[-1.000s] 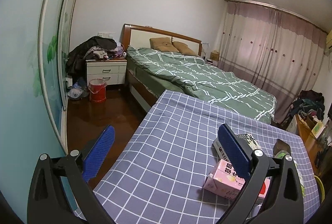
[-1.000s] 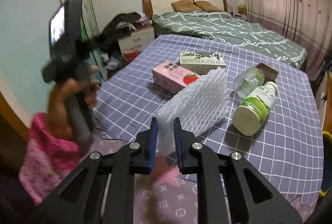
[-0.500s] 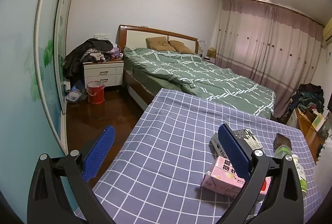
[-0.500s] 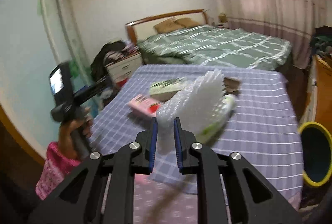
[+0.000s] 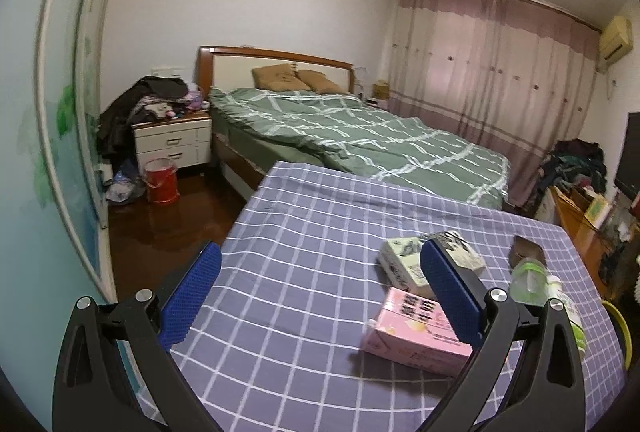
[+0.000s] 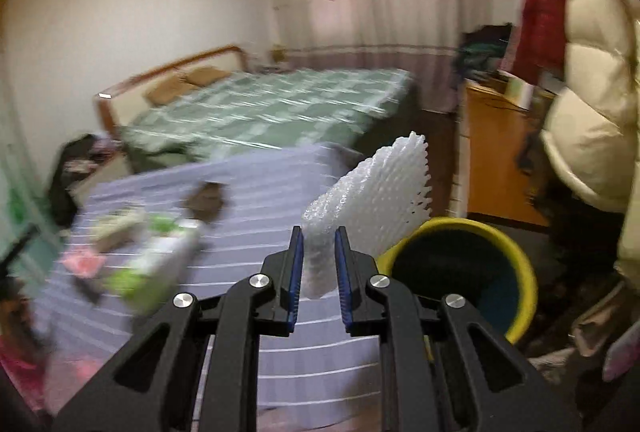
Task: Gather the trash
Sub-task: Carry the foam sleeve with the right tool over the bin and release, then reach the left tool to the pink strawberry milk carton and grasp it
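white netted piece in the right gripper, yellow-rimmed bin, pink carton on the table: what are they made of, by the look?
White netted piece: looks like soft foam mesh, matte; open diamond cells, frayed edge, pinched in at the right gripper.
Yellow-rimmed bin: probably moulded plastic, smooth rim with slight sheen, dark inside.
Pink carton: apparently coated paperboard; printed faces, sharp folded edges.

A white foam net sleeve (image 6: 372,192), soft and open-meshed, rises toward one o'clock from textured blue pads (image 6: 295,272). The yellow bin (image 6: 516,264) at three o'clock looks like smooth plastic. The checked tablecloth (image 5: 304,252) is matt woven cloth; the pink carton (image 5: 404,328) is glossy paperboard. The floor (image 5: 168,220) is glossy dark wood.
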